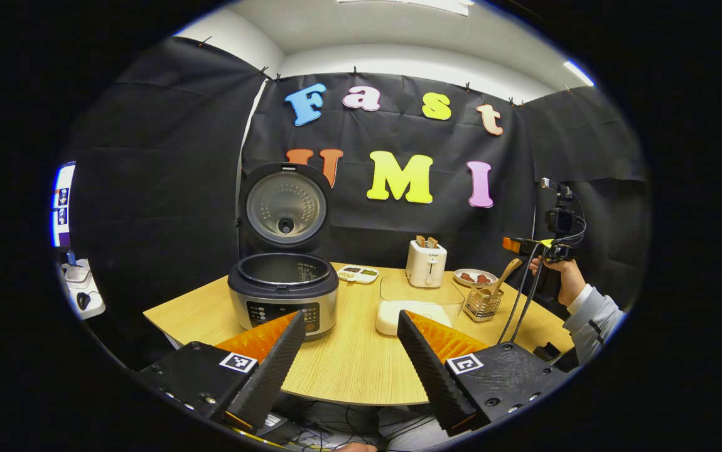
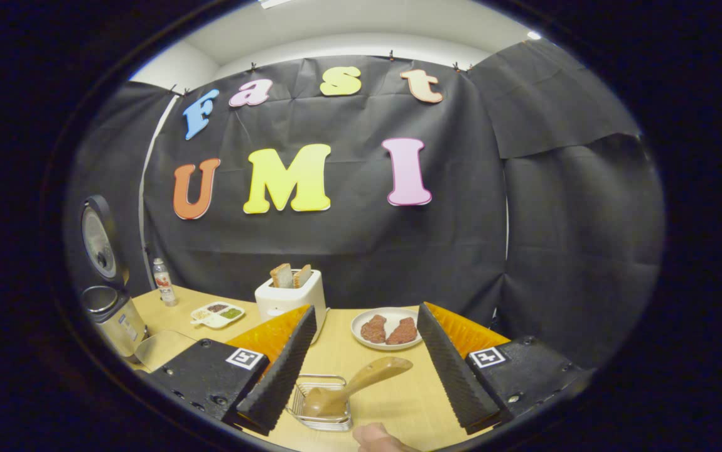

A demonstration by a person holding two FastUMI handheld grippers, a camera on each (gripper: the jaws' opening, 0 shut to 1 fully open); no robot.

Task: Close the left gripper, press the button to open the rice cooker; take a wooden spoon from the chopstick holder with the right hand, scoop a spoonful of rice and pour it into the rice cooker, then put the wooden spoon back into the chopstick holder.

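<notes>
A white toaster (image 2: 290,294) holding two bread slices (image 2: 290,275) is standing at the table's (image 1: 348,358) far side; a plate of meat (image 2: 388,328) is lying right, a divided dish (image 2: 217,314) left.

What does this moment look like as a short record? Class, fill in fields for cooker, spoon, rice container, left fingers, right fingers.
cooker: rice cooker on table, lid raised, pot open
spoon: wooden spoon resting in the wire chopstick holder, ungripped
rice container: clear box holding rice, beside the cooker
left fingers: left gripper open, empty
right fingers: right gripper open above the spoon
</notes>
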